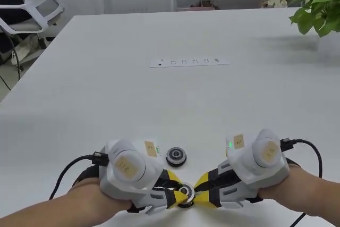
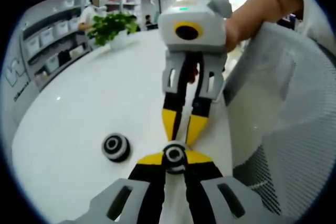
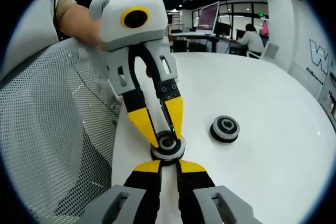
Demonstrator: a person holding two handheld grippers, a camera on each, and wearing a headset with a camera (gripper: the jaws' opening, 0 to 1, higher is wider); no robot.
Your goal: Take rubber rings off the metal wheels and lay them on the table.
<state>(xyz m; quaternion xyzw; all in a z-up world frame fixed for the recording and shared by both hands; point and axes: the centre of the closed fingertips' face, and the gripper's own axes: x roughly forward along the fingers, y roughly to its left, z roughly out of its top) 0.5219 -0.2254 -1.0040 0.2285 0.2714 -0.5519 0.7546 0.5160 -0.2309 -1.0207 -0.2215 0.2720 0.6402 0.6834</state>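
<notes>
Yellow-tipped black fingers of the left gripper (image 1: 176, 194) are clamping a small round metal wheel (image 1: 185, 191) at the near edge of the smooth white surface (image 1: 175, 104). The right gripper (image 1: 195, 191), fingers almost together, is pinching its black rubber ring (image 3: 169, 156). Just beyond, a second ringed wheel (image 1: 176, 156) is lying flat; farther off, a flat white power strip (image 1: 189, 61).

Between both pairs of jaws: near wheel (image 1: 184, 191). Just beyond them, on table (image 1: 106, 89): far wheel (image 1: 176, 156). Power strip (image 1: 189, 61) well beyond.
</notes>
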